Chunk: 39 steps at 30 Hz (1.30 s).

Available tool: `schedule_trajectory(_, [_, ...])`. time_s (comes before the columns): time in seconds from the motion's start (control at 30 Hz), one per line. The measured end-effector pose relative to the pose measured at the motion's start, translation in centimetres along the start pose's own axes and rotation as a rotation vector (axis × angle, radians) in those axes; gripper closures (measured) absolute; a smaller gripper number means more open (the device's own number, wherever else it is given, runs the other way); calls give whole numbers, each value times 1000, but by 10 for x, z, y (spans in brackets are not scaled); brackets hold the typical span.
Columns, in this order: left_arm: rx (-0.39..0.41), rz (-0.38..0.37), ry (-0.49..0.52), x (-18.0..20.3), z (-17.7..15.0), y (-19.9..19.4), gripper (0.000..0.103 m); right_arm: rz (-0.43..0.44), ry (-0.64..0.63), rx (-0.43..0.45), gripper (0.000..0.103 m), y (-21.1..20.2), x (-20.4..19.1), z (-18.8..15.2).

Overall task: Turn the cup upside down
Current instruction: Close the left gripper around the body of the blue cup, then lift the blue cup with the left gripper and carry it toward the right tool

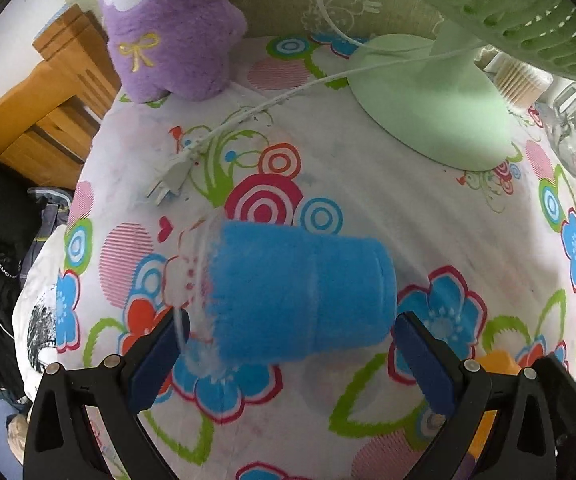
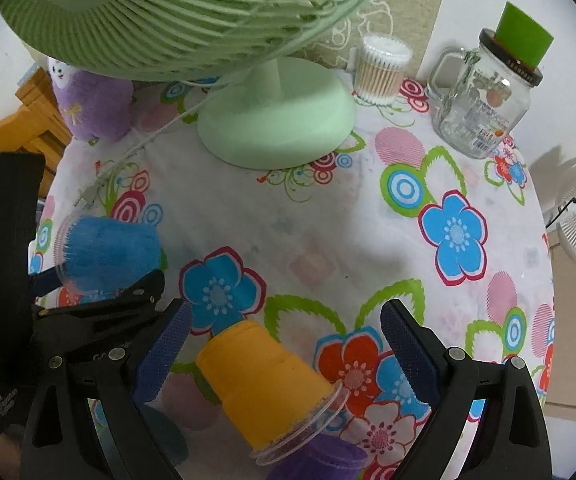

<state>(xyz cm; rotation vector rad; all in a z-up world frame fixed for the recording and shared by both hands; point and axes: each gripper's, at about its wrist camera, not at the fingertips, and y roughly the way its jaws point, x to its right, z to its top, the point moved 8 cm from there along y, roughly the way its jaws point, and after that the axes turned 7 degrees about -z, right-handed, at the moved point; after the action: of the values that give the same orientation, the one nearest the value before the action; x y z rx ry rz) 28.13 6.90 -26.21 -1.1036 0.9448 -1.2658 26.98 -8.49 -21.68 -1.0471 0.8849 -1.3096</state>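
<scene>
A blue cup (image 1: 300,292) with a clear rim lies tilted on its side, rim to the left, base to the right, blurred by motion. My left gripper (image 1: 288,344) is open, its jaws on either side of the cup and not pressing it. The blue cup also shows in the right wrist view (image 2: 107,252) beside the left gripper's fingers. A yellow cup (image 2: 267,384) lies on its side between the open jaws of my right gripper (image 2: 283,348), rim toward the lower right, over a purple cup (image 2: 320,460).
A green desk fan (image 1: 428,96) stands at the back with its white cord and plug (image 1: 171,176) on the flowered tablecloth (image 2: 328,220). A purple plush toy (image 1: 167,32) sits back left. A glass jar (image 2: 484,104) with a green cup on it and a cotton-swab box (image 2: 380,70) stand back right.
</scene>
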Motion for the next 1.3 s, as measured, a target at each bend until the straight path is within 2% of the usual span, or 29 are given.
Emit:
schedule_trajectory(0.17, [3,8,-9,-4,5,11,1,-6,13,-16,6,10,3,0])
schedule_trajectory(0.23, [10,0,-13,-7,6,12,6,-7,15,-17,6,12,3,1])
schedule_trajectory(0.33, [22,-1,-21,-10,7,13,20,-6,9,-24,6,15,1,0])
schedule_trajectory(0.37, [26,-9,-20,-10,8,13,21,-5,7,-26,6,16,1,0])
schedule_trajectory(0.53, [60,4,-2,-16,10,4,21,3,-6,-28,6,15,-5,-1])
schedule_trajectory(0.77, [67,7,2,-20,8,-9,21,11,-8,-23,6,7,-8,-4])
schedule_trajectory(1.3, [100,5,60,-1,-30,-66,21,22,21,21,6,-45,0,-28])
